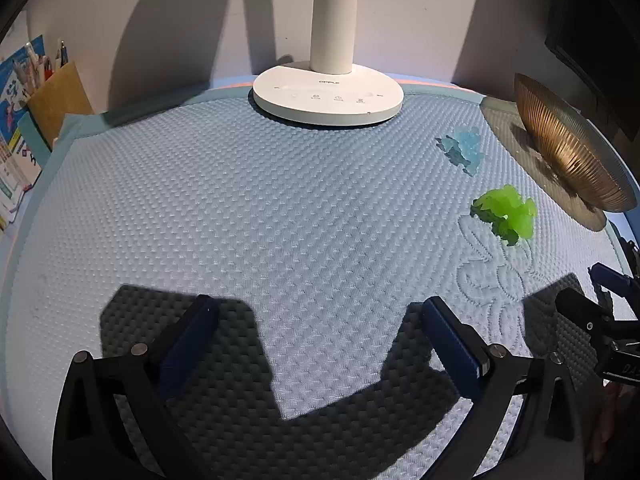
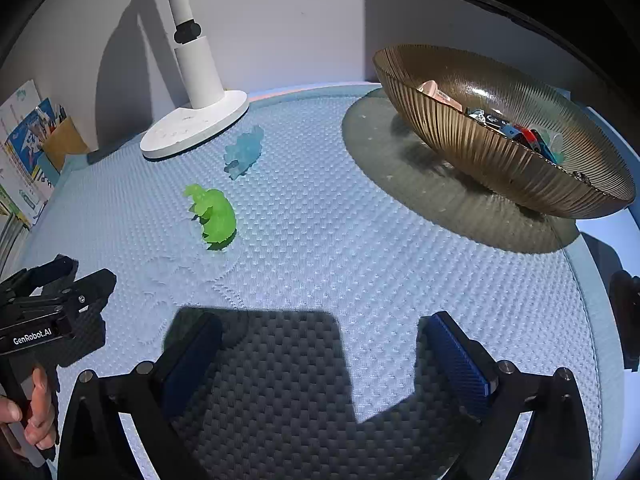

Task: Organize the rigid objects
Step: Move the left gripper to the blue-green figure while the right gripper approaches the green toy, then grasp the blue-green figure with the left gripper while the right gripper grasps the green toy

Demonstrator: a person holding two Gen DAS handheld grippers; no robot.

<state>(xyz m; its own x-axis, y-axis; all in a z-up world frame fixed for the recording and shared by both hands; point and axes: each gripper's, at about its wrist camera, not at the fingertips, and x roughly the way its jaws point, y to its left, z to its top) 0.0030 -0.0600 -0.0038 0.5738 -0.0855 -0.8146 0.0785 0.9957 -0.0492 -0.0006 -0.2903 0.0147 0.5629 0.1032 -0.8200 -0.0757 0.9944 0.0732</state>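
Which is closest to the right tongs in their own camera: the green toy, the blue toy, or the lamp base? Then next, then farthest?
1. Green toy, ahead and left of the right tongs.
2. Blue toy, just behind it.
3. Lamp base, at the back by the wall.

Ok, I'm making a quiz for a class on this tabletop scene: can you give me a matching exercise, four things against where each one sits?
Things:
1. translucent green plastic toy
2. pale blue translucent plastic toy
3. ribbed amber glass bowl
4. white round-based desk lamp

Places:
A. at the back of the mat, by the wall
B. on the right side, with small items inside
C. on the mat just in front of the lamp's base
D. on the open mat, nearer the claws than the other toy

Pairs: 1-D, 2-C, 3-B, 4-A
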